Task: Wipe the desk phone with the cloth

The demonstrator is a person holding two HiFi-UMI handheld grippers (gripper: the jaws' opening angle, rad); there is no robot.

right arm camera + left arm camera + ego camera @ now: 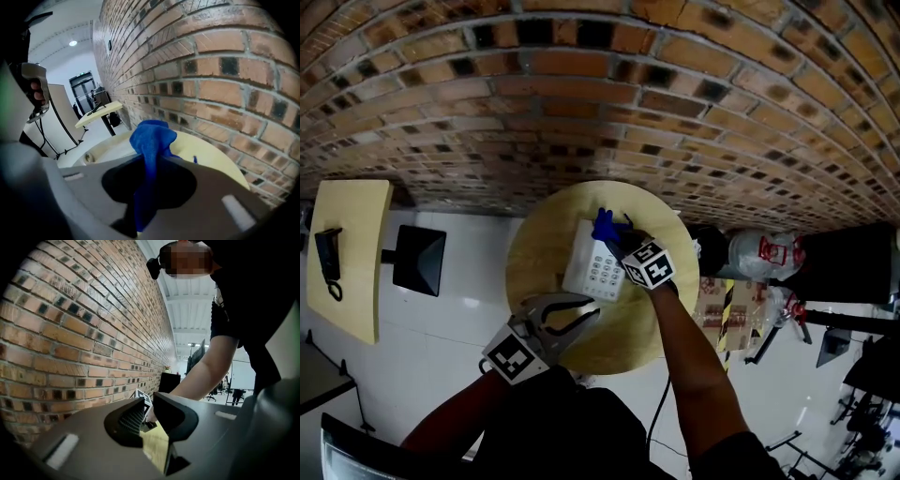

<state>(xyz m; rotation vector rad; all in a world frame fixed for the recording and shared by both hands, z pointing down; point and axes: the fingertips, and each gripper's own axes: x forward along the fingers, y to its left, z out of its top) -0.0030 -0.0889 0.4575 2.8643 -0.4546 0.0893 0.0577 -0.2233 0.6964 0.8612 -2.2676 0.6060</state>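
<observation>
Now we see one phone [593, 269] near the far edge of the table [532, 281]; our right gripper [616, 241] pinches one cloth [603, 225], and our left gripper [583, 317] stands open, empty.

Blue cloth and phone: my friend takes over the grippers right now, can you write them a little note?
Right gripper: shut on the blue cloth, at the far end of the desk phone on the round table.
Left gripper: open, empty, over the table's near side.
Done: cloth is gripped and brought to the phone; how much is wiped cannot be told.
Left: wipe the cloth over the phone.
</observation>
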